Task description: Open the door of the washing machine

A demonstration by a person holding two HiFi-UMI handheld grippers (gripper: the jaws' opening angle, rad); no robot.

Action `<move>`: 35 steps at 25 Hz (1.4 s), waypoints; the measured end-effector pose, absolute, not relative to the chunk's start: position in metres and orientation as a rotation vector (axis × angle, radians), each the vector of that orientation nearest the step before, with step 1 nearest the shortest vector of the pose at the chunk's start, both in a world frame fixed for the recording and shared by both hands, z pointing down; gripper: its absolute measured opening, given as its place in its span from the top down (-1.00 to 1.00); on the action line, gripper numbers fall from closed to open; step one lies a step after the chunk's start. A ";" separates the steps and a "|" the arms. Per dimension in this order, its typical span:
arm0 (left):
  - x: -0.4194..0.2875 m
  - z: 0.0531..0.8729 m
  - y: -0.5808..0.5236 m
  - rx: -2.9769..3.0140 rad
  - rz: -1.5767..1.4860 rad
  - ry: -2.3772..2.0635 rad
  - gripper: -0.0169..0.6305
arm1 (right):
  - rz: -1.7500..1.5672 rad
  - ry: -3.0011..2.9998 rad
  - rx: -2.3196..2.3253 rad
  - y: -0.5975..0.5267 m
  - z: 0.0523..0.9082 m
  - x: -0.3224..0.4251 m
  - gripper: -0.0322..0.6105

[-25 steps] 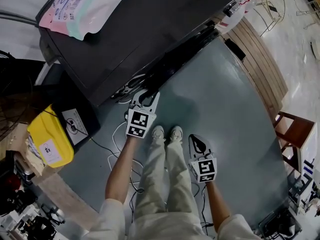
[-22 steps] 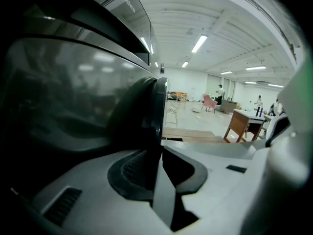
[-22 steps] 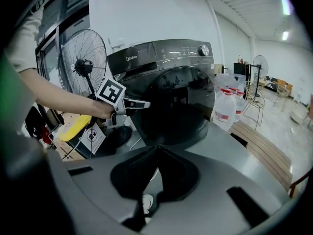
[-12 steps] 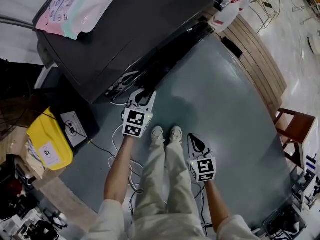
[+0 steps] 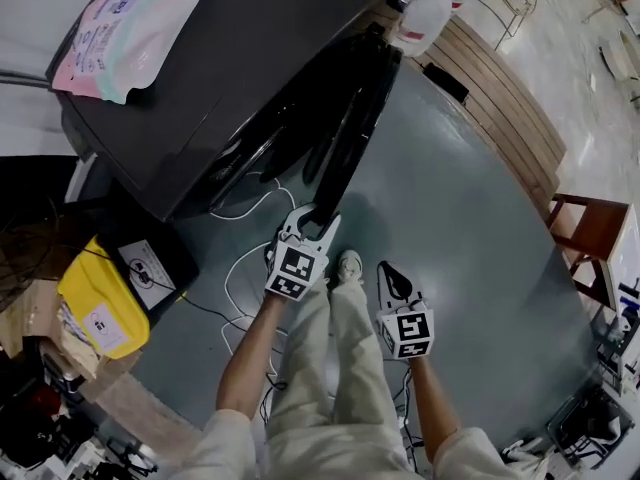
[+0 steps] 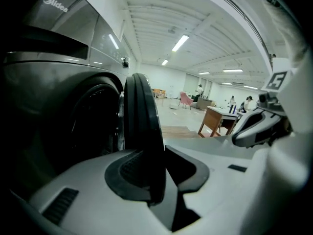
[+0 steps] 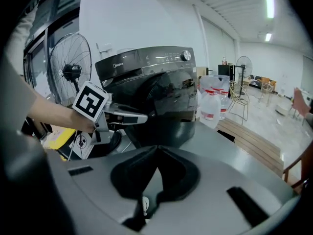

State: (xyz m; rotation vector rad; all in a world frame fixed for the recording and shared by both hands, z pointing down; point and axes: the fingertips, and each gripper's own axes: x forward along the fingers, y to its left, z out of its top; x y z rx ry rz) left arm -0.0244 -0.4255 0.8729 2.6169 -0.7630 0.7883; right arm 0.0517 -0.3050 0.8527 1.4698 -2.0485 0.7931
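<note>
Much of the drum (image 6: 93, 124) lies dark behind the door (image 6: 143, 131).

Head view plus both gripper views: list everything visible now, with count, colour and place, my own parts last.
Front-loading washing machine: one, dark grey, upper left.
Round door: one, black, partly open, on the machine's front.
Plastic pouch: one, pink and mint, on the machine's top.
Plastic container: one, yellow, on the floor at left.
Cable: one, white, on the floor before the machine.
Clear jugs: at least two, red labels, beside the machine.
Wooden stool: one, brown, right edge.
Pedestal fan: one, black, beside the machine.
Left gripper: white, jaws just been opening, door's rim between them.
Right gripper: white, shut, empty.
Shoes: two, white, between the grippers.
</note>
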 end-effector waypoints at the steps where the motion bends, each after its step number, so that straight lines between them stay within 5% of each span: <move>1: -0.016 0.872 -0.420 2.623 0.789 -0.745 0.62 | 0.797 -2.040 1.491 -0.304 0.852 0.056 0.90; 25: 0.161 0.874 -0.348 2.602 0.816 -0.517 0.55 | 0.940 -1.769 1.887 -0.228 0.851 0.212 0.90; 35: 0.254 0.882 -0.340 2.639 0.904 -0.402 0.68 | 0.970 -1.701 1.990 -0.209 0.848 0.288 0.90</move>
